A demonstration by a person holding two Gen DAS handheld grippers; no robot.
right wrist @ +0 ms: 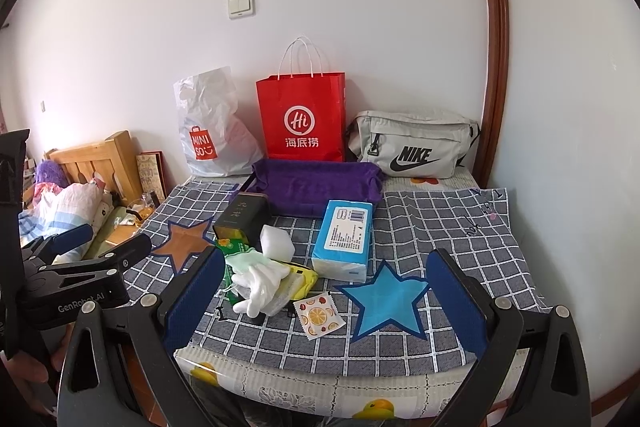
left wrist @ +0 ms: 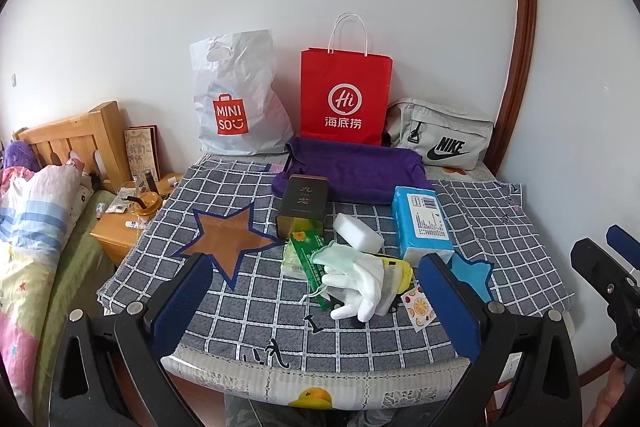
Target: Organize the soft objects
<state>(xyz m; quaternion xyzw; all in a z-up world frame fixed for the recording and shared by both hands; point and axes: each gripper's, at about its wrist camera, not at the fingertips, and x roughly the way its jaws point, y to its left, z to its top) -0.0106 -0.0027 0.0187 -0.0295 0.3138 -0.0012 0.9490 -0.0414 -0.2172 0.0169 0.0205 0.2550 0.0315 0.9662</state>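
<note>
Both claws stood spread and empty: the left gripper [left wrist: 316, 301] just short of the white glove [left wrist: 360, 281], the right gripper [right wrist: 326, 301] behind the blue star patch [right wrist: 388, 301].

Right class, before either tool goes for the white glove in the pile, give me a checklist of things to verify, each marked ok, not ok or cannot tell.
1. Left tool open and empty: ok.
2. Right tool open and empty: ok.
3. White glove in view on top of the pile: ok.
4. Glove free of neighbours: not ok, the pale green mask lies against it, and it rests on a yellow item.
5. Purple cloth tray reachable behind the pile: cannot tell.
6. Tissue pack apart from the glove: ok.
</note>
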